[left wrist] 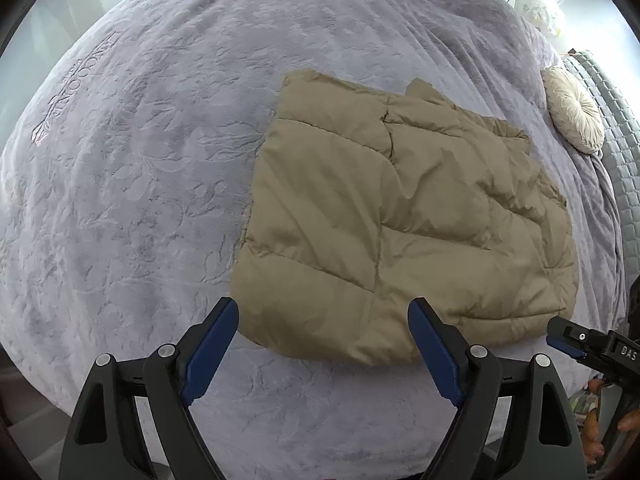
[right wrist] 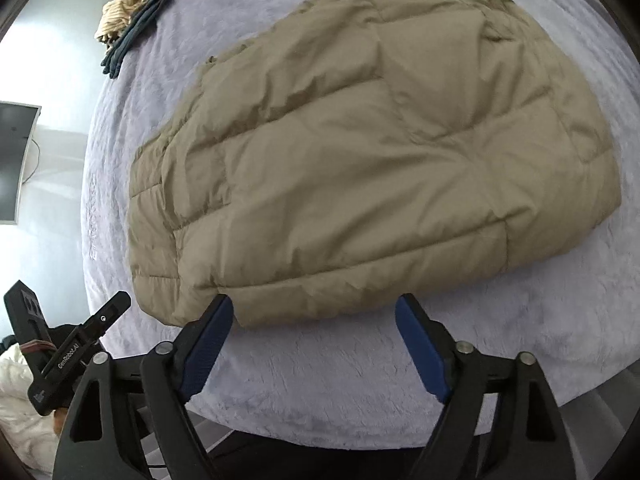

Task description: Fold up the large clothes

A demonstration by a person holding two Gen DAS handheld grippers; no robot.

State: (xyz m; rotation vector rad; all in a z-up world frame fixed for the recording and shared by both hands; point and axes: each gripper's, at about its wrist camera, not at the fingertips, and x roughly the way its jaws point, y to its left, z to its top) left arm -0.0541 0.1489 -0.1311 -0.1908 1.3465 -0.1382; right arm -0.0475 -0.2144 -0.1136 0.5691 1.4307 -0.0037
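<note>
A tan quilted puffer jacket [left wrist: 404, 216] lies folded into a rough rectangle on a lilac embossed bedspread [left wrist: 140, 160]. It also shows in the right wrist view [right wrist: 360, 152]. My left gripper [left wrist: 322, 312] is open and empty, its blue pads hovering at the jacket's near edge. My right gripper [right wrist: 314, 306] is open and empty, also at the jacket's near edge. The right gripper's tip shows at the right edge of the left wrist view [left wrist: 576, 338]. The left gripper shows at lower left in the right wrist view [right wrist: 76, 344].
A round cream cushion [left wrist: 574, 110] and a grey quilted headboard [left wrist: 612, 120] stand at the bed's far right. A pile of striped and dark clothes [right wrist: 136, 12] lies at the far corner. A dark screen [right wrist: 14, 160] hangs on the wall. The bed's near edge [right wrist: 360, 436] is close below.
</note>
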